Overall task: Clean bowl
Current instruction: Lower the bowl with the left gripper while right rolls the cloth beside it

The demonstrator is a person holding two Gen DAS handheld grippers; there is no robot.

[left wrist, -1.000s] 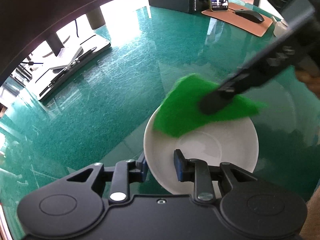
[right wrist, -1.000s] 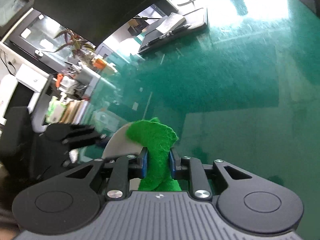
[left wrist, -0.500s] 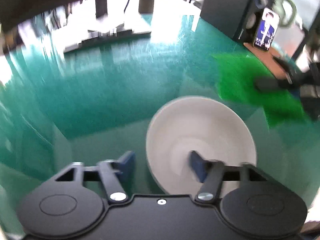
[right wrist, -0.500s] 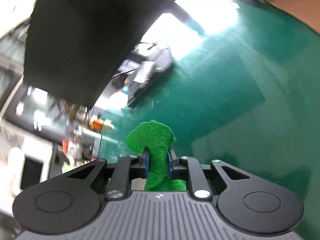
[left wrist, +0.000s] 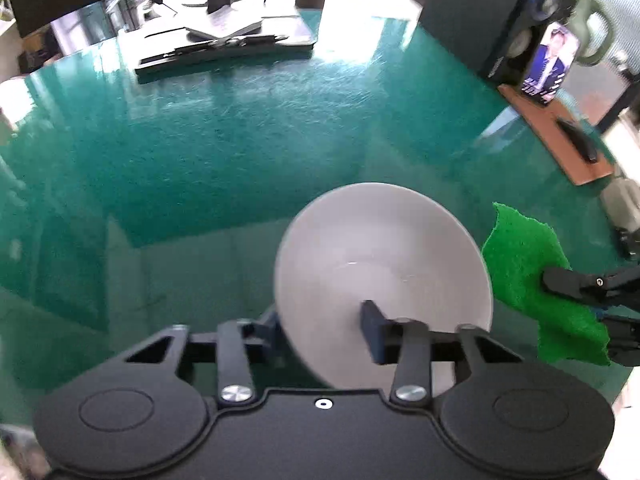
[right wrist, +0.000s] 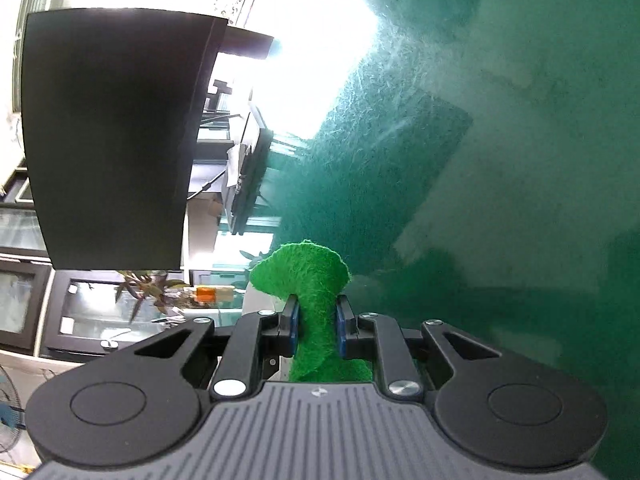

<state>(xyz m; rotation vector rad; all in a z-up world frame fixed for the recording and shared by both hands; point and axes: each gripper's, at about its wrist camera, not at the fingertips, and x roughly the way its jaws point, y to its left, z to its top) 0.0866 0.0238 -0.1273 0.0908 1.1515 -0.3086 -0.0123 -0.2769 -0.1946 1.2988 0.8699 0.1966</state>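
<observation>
A white bowl (left wrist: 380,256) stands tilted on the green table (left wrist: 200,152), its inside facing the left wrist camera. My left gripper (left wrist: 324,332) straddles its near rim, jaws closing on the wall with one pad inside and one outside. Just right of the bowl and clear of its rim hangs a green scouring pad (left wrist: 528,276), pinched by my right gripper (left wrist: 580,292). In the right wrist view the right gripper (right wrist: 316,328) is shut on the scouring pad (right wrist: 304,272), which sticks up between the blue pads.
A dark keyboard stand (left wrist: 224,48) lies at the table's far edge. A black speaker (left wrist: 472,12), a lit phone (left wrist: 552,64) and a brown mat with a mouse (left wrist: 576,144) sit at the far right. A black monitor (right wrist: 112,136) stands beyond the table.
The right gripper carried the scouring pad off the bowl to its right side. The left gripper opened wide, rolled, and closed again on the bowl's rim; the bowl now tilts.
</observation>
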